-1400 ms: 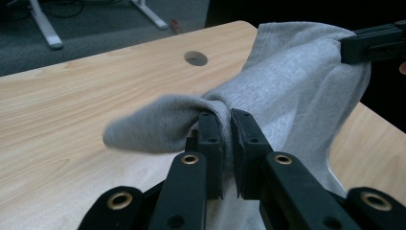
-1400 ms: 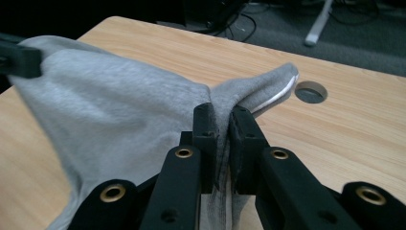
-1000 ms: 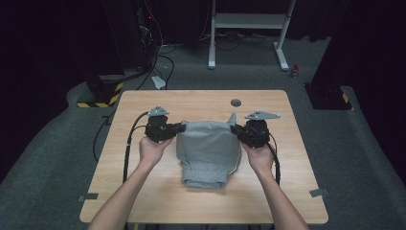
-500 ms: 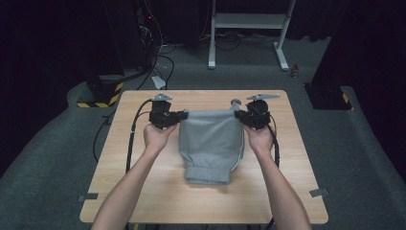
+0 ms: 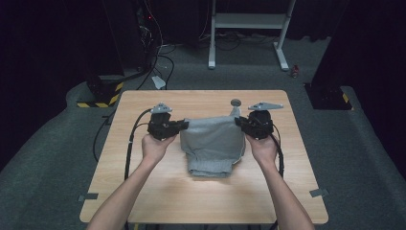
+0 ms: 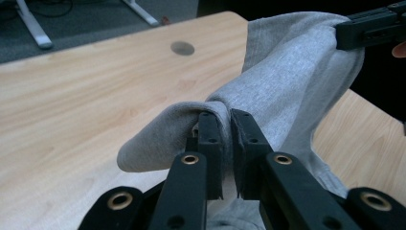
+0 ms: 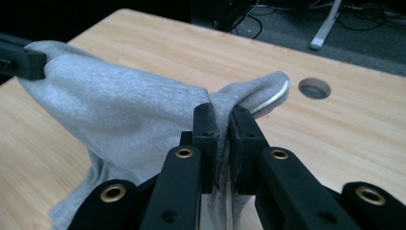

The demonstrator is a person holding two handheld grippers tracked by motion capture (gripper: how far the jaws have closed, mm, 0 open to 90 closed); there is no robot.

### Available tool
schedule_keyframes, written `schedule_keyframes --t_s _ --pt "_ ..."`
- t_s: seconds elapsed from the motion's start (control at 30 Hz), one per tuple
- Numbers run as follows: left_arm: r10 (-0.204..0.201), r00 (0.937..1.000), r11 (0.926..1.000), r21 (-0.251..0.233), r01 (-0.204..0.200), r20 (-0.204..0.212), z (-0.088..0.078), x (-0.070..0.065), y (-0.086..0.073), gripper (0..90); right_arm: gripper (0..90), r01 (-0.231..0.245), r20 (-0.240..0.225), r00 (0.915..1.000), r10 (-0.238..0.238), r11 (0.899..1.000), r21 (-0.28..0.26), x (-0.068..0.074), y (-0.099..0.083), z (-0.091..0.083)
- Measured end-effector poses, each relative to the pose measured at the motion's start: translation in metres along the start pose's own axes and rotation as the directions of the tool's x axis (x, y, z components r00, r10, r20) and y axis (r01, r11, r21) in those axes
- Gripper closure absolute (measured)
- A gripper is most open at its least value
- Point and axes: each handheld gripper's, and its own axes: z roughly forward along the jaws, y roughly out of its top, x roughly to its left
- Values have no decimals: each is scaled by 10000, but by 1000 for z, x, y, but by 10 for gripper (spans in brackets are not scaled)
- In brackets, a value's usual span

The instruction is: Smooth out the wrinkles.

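We've got the grey garment [image 5: 213, 143] stretched between both grippers; left gripper [image 5: 183, 125] clamped on its left top corner; right gripper [image 5: 239, 122] clamped on the right corner; hem drapes onto the table [image 5: 143, 191].

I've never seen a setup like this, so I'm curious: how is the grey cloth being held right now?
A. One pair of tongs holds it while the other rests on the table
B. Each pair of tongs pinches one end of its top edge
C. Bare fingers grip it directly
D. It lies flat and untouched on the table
B: the left tongs and the right tongs are each closed on a fold of the grey cloth, holding its top edge stretched between them.
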Motion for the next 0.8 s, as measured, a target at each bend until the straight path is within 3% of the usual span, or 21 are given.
schedule_keyframes --t_s 0.23,0.43,0.63,0.8 --pt "-59 9999 9999 107 57 156 0 -3 -19 831 825 -86 -256 9996 86 10000 23 5 -20 -1" --pt "9 9999 10000 40 -9 171 -3 -5 -31 830 823 216 -305 9993 -220 9997 -113 16 -37 -7" --pt "-339 9989 9994 -57 341 325 -4 -3 -44 830 822 299 -570 9979 -302 9995 -60 26 -52 -14" --pt "-194 9989 9998 -7 194 417 -8 -8 -53 827 822 120 -859 9962 -123 9999 -38 34 -68 -20"
